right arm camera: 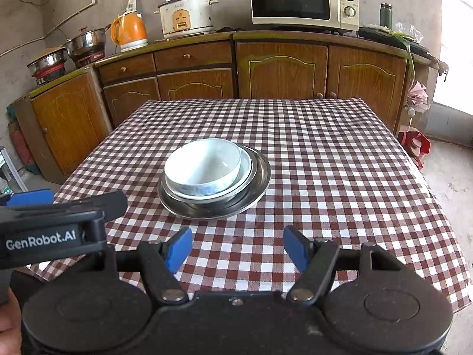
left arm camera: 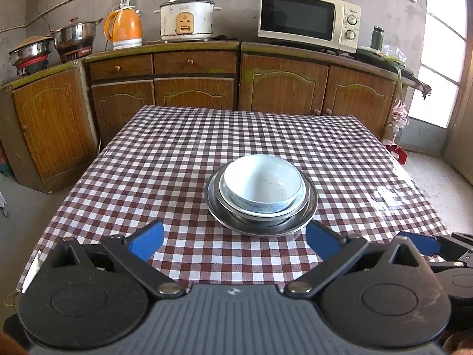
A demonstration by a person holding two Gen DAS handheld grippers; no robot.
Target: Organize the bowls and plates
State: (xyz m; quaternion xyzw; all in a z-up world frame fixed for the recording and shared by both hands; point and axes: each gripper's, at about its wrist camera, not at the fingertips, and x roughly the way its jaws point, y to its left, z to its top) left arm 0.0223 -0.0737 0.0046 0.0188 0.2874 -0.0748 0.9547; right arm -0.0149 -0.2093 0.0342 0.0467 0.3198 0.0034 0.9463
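Observation:
A white bowl with a blue pattern sits nested in a stack: a white plate under it, then steel plates. The stack rests mid-table on the checked cloth. My left gripper is open just short of the stack, with nothing between its blue pads. My right gripper is also open and empty, hanging back over the near part of the table. In the right wrist view the left gripper's side shows at the left edge, and the right gripper's pad shows in the left wrist view.
The table has a brown-and-white checked cloth. Behind it runs a row of wooden cabinets bearing a microwave, a rice cooker, an orange kettle and steel pots. A bright doorway is at the right.

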